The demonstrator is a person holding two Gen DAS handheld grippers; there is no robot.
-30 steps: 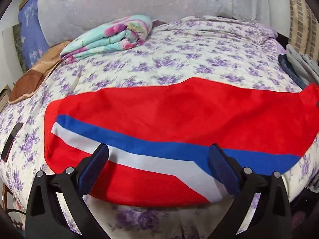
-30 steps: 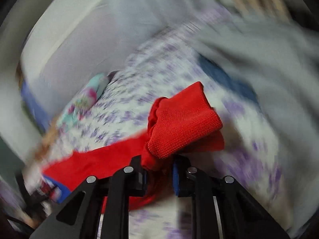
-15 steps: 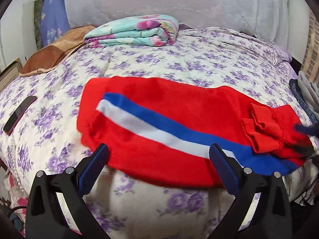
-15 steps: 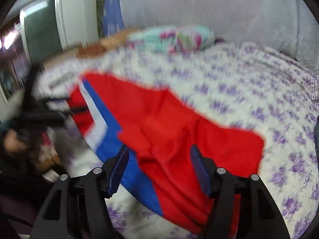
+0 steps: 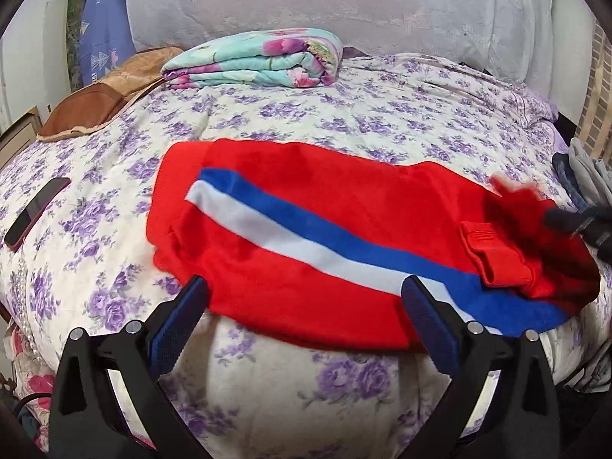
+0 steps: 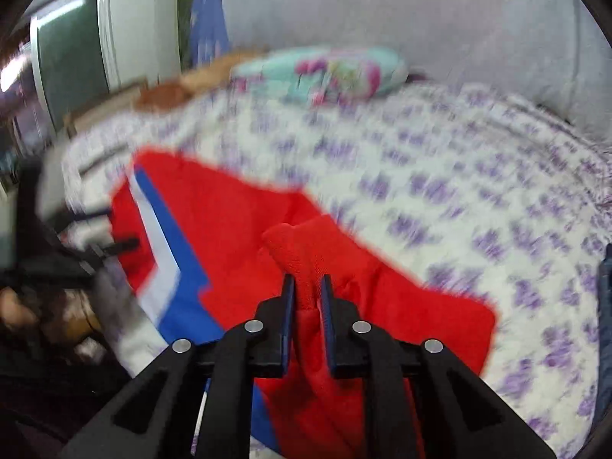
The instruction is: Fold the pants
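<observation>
Red pants [image 5: 313,225] with a blue and white side stripe lie lengthwise across the bed's near edge. Their ribbed cuffs [image 5: 497,256] are folded back on the right end. My left gripper [image 5: 306,317] is open and empty, just in front of the pants' near edge. My right gripper [image 6: 308,290] is shut on a bunch of red pants fabric [image 6: 302,252] near the cuff end. It also shows blurred at the right edge of the left wrist view [image 5: 573,222]. The right wrist view is motion-blurred.
The bed has a purple floral cover [image 5: 344,114]. A folded floral blanket [image 5: 260,57] and a brown cushion [image 5: 103,95] lie at the back left. A phone [image 5: 36,210] lies at the left. Grey and dark clothes [image 5: 581,168] are piled at the right.
My right gripper was open half a second ago and has closed on the red fabric near the cuffs. My left gripper has stayed open and pulled back slightly from the pants.
</observation>
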